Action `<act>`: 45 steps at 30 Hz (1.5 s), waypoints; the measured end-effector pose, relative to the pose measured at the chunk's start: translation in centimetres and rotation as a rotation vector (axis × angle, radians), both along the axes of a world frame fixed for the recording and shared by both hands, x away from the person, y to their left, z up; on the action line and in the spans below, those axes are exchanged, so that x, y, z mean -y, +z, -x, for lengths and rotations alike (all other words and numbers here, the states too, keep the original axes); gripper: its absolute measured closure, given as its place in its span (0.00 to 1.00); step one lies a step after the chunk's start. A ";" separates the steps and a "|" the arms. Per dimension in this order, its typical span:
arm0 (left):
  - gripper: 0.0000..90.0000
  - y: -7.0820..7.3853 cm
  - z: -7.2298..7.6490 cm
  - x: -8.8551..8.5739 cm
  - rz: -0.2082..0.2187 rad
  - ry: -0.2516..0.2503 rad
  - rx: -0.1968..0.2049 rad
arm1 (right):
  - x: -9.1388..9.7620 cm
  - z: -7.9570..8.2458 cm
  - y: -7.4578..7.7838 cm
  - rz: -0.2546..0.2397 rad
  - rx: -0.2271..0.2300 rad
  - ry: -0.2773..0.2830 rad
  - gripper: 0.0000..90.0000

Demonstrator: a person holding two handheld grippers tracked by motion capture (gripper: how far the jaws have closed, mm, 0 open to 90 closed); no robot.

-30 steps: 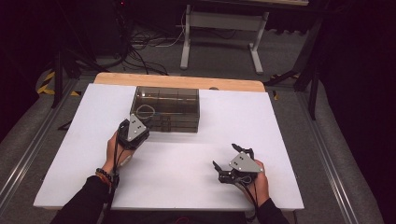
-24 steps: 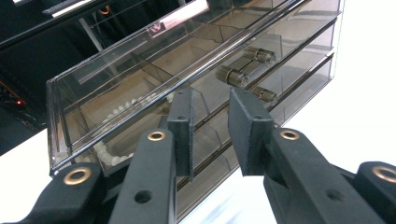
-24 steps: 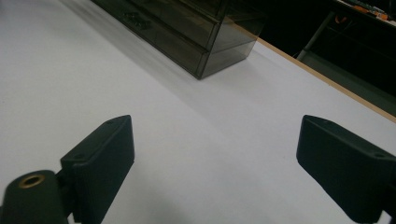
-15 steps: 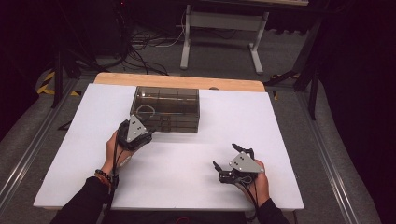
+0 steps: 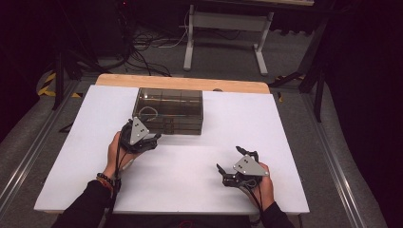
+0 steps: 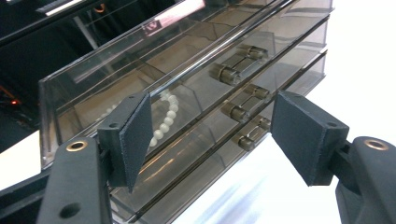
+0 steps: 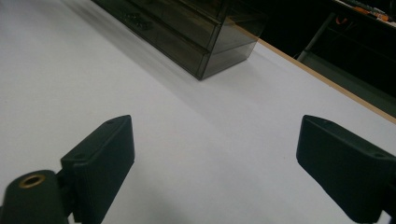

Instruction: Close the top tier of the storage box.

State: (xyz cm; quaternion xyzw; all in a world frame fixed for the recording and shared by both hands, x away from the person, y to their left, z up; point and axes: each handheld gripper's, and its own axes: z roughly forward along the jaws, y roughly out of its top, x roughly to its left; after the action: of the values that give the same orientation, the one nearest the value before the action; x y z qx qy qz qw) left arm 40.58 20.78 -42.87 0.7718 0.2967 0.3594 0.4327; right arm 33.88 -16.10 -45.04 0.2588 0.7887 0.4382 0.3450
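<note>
A smoky clear drawer box [image 5: 168, 111] stands at the back middle of the white table [image 5: 285, 142]. In the left gripper view its front [image 6: 196, 60] has three stacked drawers, each with a bar handle [image 6: 236, 67]. A string of white pearls [image 6: 163, 121] lies inside, seen through the top drawer's front. My left gripper [image 5: 151, 137] is open just before the box's left front, its jaws [image 6: 210, 135] wide apart and facing the drawers with nothing between them. My right gripper [image 5: 230, 159] is open over bare table at the front right, and the box's corner [image 7: 187, 23] lies well ahead of it.
A wooden strip [image 5: 183, 83] edges the table's far side. Beyond it stand a white metal frame [image 5: 223, 28] and floor cables [image 5: 142, 47]. Metal rails [image 5: 28, 156] run along both sides of the table.
My left gripper has edged slightly to the right along the box's front. The right gripper has stayed where it was.
</note>
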 end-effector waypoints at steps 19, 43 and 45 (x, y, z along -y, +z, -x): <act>0.08 0.1 0.5 0.1 0.041 -0.012 0.005 | -0.1 0.1 0.0 0.002 -0.006 0.012 0.14; 0.07 1.1 2.4 0.0 0.045 -0.077 0.020 | -0.1 0.1 0.1 -0.002 -0.001 0.015 0.14; 0.07 1.1 2.7 0.2 0.038 -0.082 0.022 | -0.1 0.2 0.1 -0.005 -0.002 0.016 0.14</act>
State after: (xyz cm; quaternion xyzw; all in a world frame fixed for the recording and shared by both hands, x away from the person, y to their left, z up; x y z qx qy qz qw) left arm 37.88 20.60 -41.76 0.7709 0.2667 0.3441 0.4649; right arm 33.71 -16.00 -44.92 0.2537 0.7901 0.4427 0.3398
